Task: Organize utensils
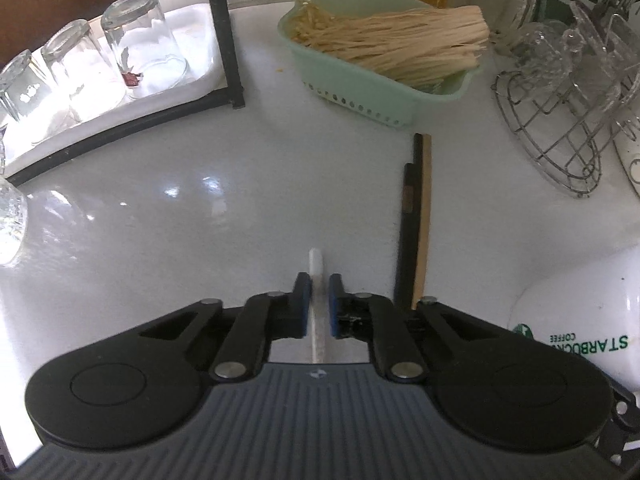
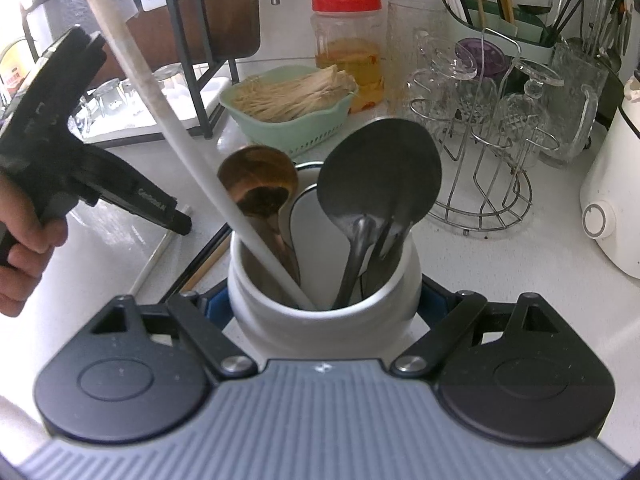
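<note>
While the right gripper (image 2: 324,304) clamps the white utensil crock (image 2: 324,296) steady, the left gripper (image 1: 319,304) fingers (image 1: 303,304) pinch a white chopstick (image 1: 316,268) off the tabletop (image 1: 200,208) for loading.

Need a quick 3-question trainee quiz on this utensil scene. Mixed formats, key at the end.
1. True or false: the glasses on the white tray stand rim down.
2. The right gripper has its jaws clamped on which item? A) the green basket B) the white utensil holder C) the red-lidded jar
3. Short answer: what sits between the jaws of the left gripper?

Key:
1. True.
2. B.
3. A thin white stick lying on the counter.
</note>
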Motion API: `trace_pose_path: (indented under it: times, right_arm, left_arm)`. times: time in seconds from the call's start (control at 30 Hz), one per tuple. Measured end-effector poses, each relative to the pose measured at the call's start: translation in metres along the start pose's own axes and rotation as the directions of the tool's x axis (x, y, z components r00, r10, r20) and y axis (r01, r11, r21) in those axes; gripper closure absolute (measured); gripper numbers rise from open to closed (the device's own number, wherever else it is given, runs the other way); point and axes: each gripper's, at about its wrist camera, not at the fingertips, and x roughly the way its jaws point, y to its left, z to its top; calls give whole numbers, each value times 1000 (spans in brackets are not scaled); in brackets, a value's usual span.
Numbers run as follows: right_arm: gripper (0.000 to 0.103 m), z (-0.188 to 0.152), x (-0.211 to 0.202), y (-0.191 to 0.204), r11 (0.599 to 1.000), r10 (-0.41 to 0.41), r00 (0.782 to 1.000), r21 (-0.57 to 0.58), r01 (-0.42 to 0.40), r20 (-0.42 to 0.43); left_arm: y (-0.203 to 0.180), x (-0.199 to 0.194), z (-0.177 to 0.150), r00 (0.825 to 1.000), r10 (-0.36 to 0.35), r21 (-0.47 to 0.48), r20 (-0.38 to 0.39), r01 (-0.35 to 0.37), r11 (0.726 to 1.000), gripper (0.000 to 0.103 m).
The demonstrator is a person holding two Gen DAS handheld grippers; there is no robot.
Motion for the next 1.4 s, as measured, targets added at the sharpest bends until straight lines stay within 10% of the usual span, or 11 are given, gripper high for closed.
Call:
trace_pose_path:
  times: [0.57,1.4]
  right_arm:
    - [12,1,0,2,1000,-13,1000,5,13,-5]
    - [12,-1,0,-1,997,49,998,-54,-47,38]
  left_arm:
    - [4,-42,2,991,-51,15,122,49,999,96]
    - [-30,-227,-92,884,-171,21,435,180,983,96]
